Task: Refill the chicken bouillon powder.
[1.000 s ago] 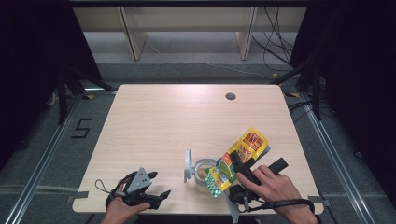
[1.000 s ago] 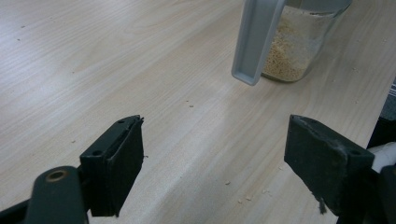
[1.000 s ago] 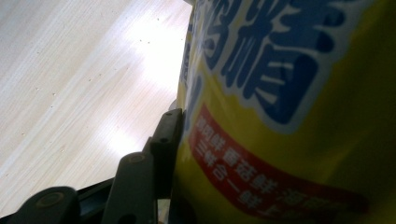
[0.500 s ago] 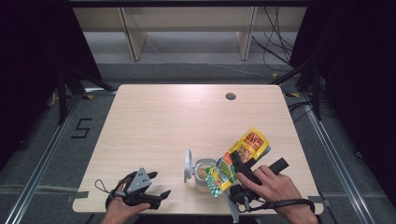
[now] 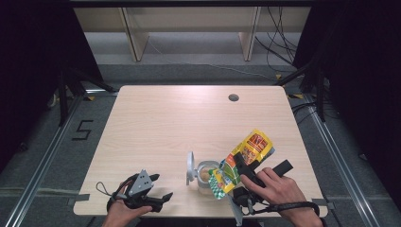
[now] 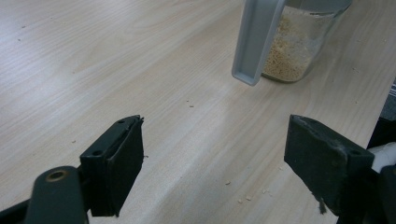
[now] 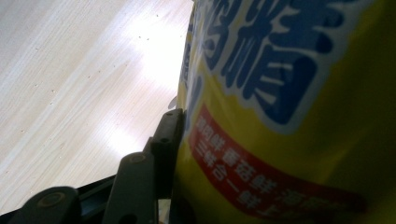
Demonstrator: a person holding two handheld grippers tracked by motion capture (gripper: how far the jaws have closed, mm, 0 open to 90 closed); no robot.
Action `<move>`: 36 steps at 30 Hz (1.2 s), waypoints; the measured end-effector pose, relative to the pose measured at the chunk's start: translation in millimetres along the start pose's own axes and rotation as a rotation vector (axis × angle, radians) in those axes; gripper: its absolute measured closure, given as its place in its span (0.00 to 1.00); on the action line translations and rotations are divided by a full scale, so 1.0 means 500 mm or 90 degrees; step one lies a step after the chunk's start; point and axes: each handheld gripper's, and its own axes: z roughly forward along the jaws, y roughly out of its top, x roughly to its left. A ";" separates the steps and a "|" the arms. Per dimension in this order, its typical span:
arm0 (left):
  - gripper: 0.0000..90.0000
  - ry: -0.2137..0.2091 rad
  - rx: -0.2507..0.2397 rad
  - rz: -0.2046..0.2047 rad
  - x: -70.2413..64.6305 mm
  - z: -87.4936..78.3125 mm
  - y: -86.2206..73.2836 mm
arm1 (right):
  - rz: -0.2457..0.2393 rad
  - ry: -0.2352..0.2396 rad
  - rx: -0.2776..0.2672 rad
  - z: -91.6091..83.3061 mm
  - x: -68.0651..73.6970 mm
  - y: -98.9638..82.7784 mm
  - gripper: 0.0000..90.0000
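Left tongs (image 5: 158, 198): resting at the near left edge of the table, jaws spread wide with nothing between them; in the left gripper view only bare wood and a few spilled crumbs lie between the pads.

Right tongs (image 5: 236, 163): clamped on the yellow seasoning bag (image 5: 246, 153), which is tilted with its lower end down toward the jar; in the right gripper view one black jaw presses flat against the printed side of the bag (image 7: 289, 116).

Jar (image 5: 205, 176): clear glass, just left of the bag near the front edge, partly filled with pale granules (image 6: 289, 46); its grey flip lid (image 5: 190, 166) stands open on the far side from the bag.

Step in hand: pouring from the bag into the jar, by my judgement; whether granules are flowing right now is too small to tell.

Doing it well: keep the bag's mouth right over the jar opening and inside the rim, tip slowly, and hold the grip firm but not crushing so the flow stays thin. The crumbs already on the table suggest overshoot is the risk. The free left tongs could steady the jar.

Table (image 5: 179, 123): light wood, bare beyond the jar, with a cable hole (image 5: 233, 98) near the far edge.
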 end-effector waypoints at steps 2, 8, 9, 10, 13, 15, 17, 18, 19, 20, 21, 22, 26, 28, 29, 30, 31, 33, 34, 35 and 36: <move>0.21 -0.001 0.001 0.000 0.000 0.000 0.000 | 0.000 0.000 0.001 0.000 0.000 0.000 0.63; 0.21 -0.001 -0.001 -0.001 -0.001 0.001 0.000 | 0.011 0.000 0.011 -0.003 0.001 0.001 0.63; 0.21 -0.001 -0.001 -0.001 -0.001 0.001 0.000 | 0.014 0.001 0.015 -0.004 0.002 0.001 0.63; 0.21 -0.002 0.000 0.000 0.000 0.001 0.000 | 0.014 0.000 0.015 -0.004 0.002 0.001 0.63; 0.21 -0.001 -0.002 -0.002 -0.001 0.001 0.000 | 0.014 0.011 0.013 -0.003 0.001 0.001 0.63; 0.21 -0.002 -0.002 -0.002 -0.001 0.001 0.000 | 0.013 0.014 0.013 -0.002 0.001 0.002 0.63; 0.21 -0.002 -0.001 -0.003 -0.001 0.001 0.000 | -0.006 0.000 0.011 -0.002 0.000 0.001 0.63; 0.21 -0.002 -0.006 -0.011 -0.003 0.002 -0.001 | -0.005 0.000 0.011 -0.002 0.000 0.001 0.63; 0.21 -0.001 0.000 -0.004 -0.001 0.001 0.000 | 0.013 0.014 0.012 -0.002 0.001 0.002 0.63; 0.21 -0.002 -0.007 -0.012 -0.003 0.003 -0.001 | 0.013 0.013 0.012 -0.002 0.001 0.001 0.63; 0.21 -0.001 -0.001 -0.004 -0.001 0.001 0.000 | 0.013 0.013 0.013 -0.002 0.001 0.001 0.63; 0.21 0.001 0.000 -0.002 0.000 0.001 0.000 | 0.012 0.013 0.013 -0.003 0.001 0.001 0.63; 0.21 -0.001 -0.001 -0.004 0.000 0.001 0.000 | -0.019 -0.005 0.006 -0.002 -0.004 -0.002 0.63; 0.21 0.001 -0.001 -0.004 0.000 0.001 0.000 | -0.017 -0.004 0.007 -0.002 -0.003 -0.002 0.63; 0.21 0.001 -0.001 -0.003 0.000 0.001 0.000 | -0.016 -0.007 0.006 -0.002 -0.003 -0.002 0.63; 0.21 -0.001 -0.003 -0.005 -0.001 0.001 0.000 | -0.017 -0.007 0.007 -0.002 -0.003 -0.002 0.63; 0.21 -0.001 -0.001 -0.005 0.000 0.001 0.000 | -0.008 -0.003 0.006 -0.002 -0.003 -0.001 0.63; 0.21 -0.001 -0.001 -0.006 0.000 0.001 0.000 | -0.001 -0.004 0.005 -0.001 -0.001 -0.001 0.63; 0.21 -0.001 -0.001 -0.004 0.000 0.001 0.000 | -0.006 -0.004 0.005 -0.001 -0.001 -0.001 0.63; 0.21 -0.001 -0.001 -0.004 0.000 0.001 0.000 | 0.005 -0.001 0.008 -0.002 0.001 0.000 0.63; 0.21 -0.001 -0.001 -0.005 0.000 0.001 0.000 | -0.004 0.005 0.003 0.000 -0.002 -0.001 0.63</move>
